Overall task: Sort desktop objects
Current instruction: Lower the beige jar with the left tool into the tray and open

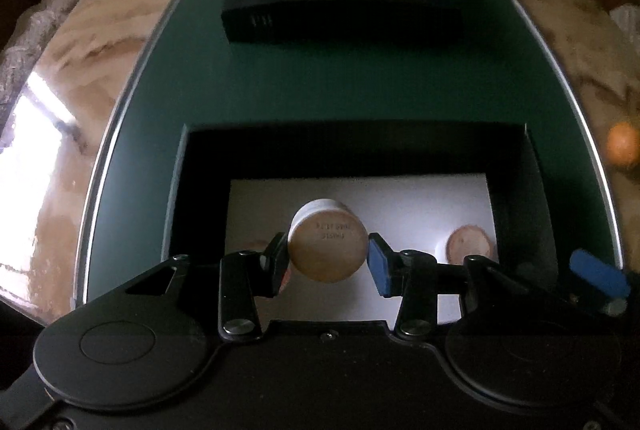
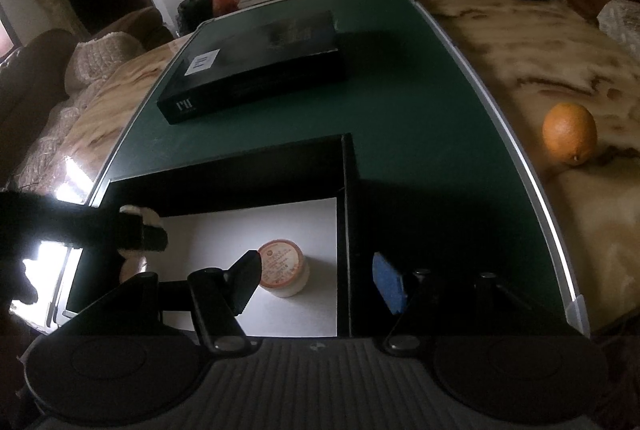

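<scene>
My left gripper (image 1: 328, 258) is shut on a small round jar (image 1: 327, 246) and holds it tilted over the white floor of an open black box (image 1: 208, 150). A second round jar (image 2: 282, 268) stands on the box floor at the right; it also shows in the left wrist view (image 1: 469, 244). My right gripper (image 2: 316, 280) is open and empty, straddling the box's right wall (image 2: 345, 230). The left gripper's fingers (image 2: 142, 232) with the jar between them show at the left of the right wrist view.
The box sits on a green mat (image 2: 420, 134) with a silver edge, on a marbled table (image 2: 520, 42). A closed black lid or case (image 2: 256, 66) lies farther back on the mat. An orange (image 2: 570, 134) rests on the table to the right.
</scene>
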